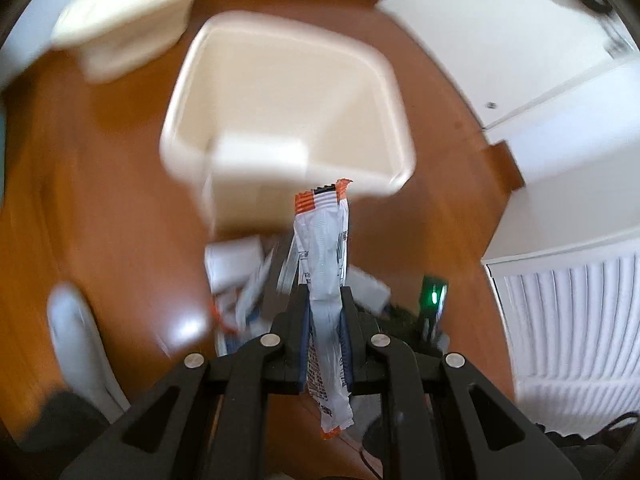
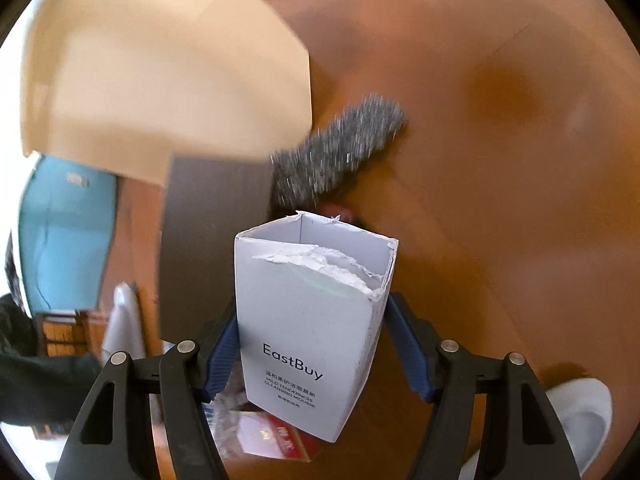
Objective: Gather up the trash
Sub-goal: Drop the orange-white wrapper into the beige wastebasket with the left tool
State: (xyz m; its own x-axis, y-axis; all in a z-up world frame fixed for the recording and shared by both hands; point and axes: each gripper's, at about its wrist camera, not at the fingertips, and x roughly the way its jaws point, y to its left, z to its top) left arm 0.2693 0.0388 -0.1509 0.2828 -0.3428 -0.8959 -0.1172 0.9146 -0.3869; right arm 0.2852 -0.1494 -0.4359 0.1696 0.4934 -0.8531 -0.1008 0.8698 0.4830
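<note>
Left gripper [image 1: 325, 300]: we have the jaws pressed together on a crinkled white wrapper [image 1: 324, 264] with orange ends. The wrapper runs between the blue pads, sticks out past the fingertips toward the bin [image 1: 280, 92], and its other end hangs below the jaws. The bin is cream, open-topped, sitting on the wood floor [image 1: 100, 200] ahead of the gripper; we see into it from above and it is blurred. The wrapper's far tip overlaps the bin's near rim in view, but we cannot tell whether it is over the opening. More litter [image 1: 240, 276], white paper and packets, lies on the floor between the gripper and the bin. A second pale container [image 1: 124, 20] sits top left, too blurred to identify.

Right gripper [image 2: 312, 332]: we have a white box [image 2: 308, 320] marked "EastBuy" between the jaws, torn at the open top. The left pad [image 2: 224, 356] touches the box's side. The right pad stands slightly clear of it, so no firm pinch yet. Beyond the box: a grey fuzzy item [image 2: 340, 148] on the floor, partly under a tan cardboard flap [image 2: 160, 72]. A red-and-white packet [image 2: 276, 436] lies under the box.
</note>
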